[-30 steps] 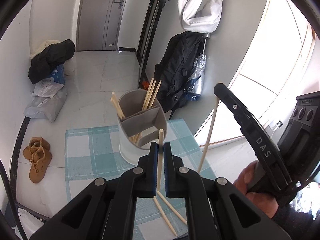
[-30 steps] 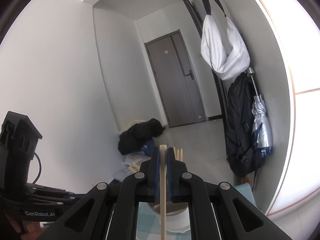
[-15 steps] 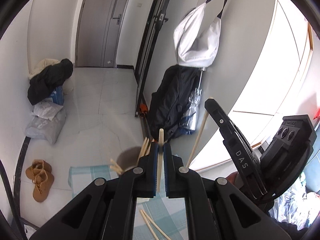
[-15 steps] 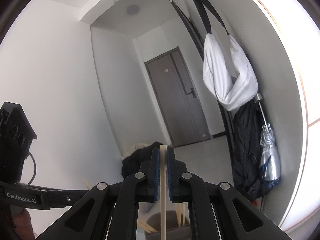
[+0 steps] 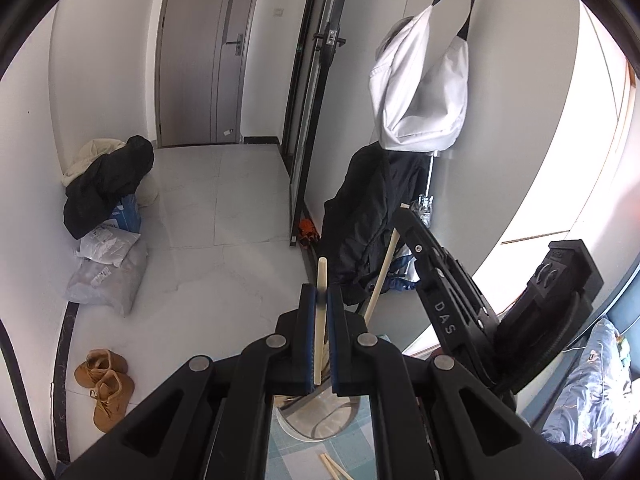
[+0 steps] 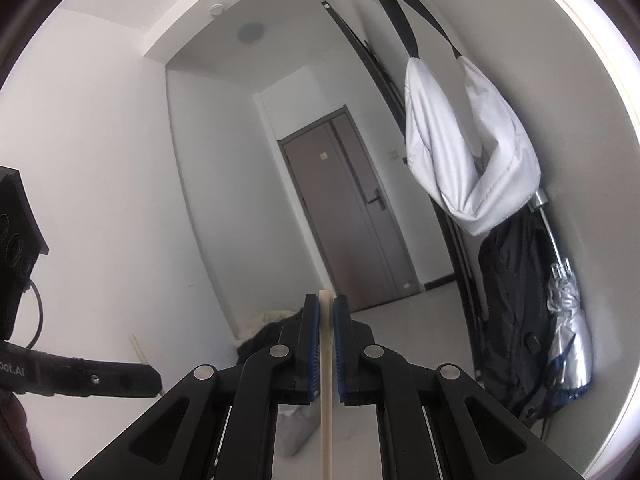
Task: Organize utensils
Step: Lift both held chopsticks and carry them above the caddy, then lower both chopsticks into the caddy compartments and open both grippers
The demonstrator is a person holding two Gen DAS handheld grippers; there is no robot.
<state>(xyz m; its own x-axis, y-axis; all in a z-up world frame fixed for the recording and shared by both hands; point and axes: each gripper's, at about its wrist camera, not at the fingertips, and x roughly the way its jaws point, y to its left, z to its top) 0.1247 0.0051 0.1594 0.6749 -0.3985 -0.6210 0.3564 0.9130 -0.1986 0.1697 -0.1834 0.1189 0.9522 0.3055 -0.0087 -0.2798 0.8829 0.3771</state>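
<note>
My left gripper (image 5: pixel 320 300) is shut on a pale wooden chopstick (image 5: pixel 321 276) that stands upright between its blue pads. Under its fingers shows the rim of the white utensil holder (image 5: pixel 316 426) on a blue checked cloth (image 5: pixel 356 446), with two loose chopsticks (image 5: pixel 332 465) lying in front of it. At the right of the left wrist view the right gripper (image 5: pixel 404 216) carries a second chopstick (image 5: pixel 382 276). In the right wrist view my right gripper (image 6: pixel 326 302) is shut on that chopstick (image 6: pixel 326 392) and points level at the room. The left gripper's finger (image 6: pixel 100 378) with its chopstick tip shows at the lower left.
Beyond the table lie a white tiled floor, a grey door (image 5: pixel 200 52), a heap of dark clothes and bags (image 5: pixel 106 184) by the left wall and brown boots (image 5: pixel 106 384). A white bag (image 5: pixel 420 92), a black jacket (image 5: pixel 364 216) and a folded umbrella (image 6: pixel 568 320) hang on the right wall.
Both grippers have risen with their chopsticks. The utensil holder has dropped from mid-frame to the bottom of the left wrist view and has left the right wrist view.
</note>
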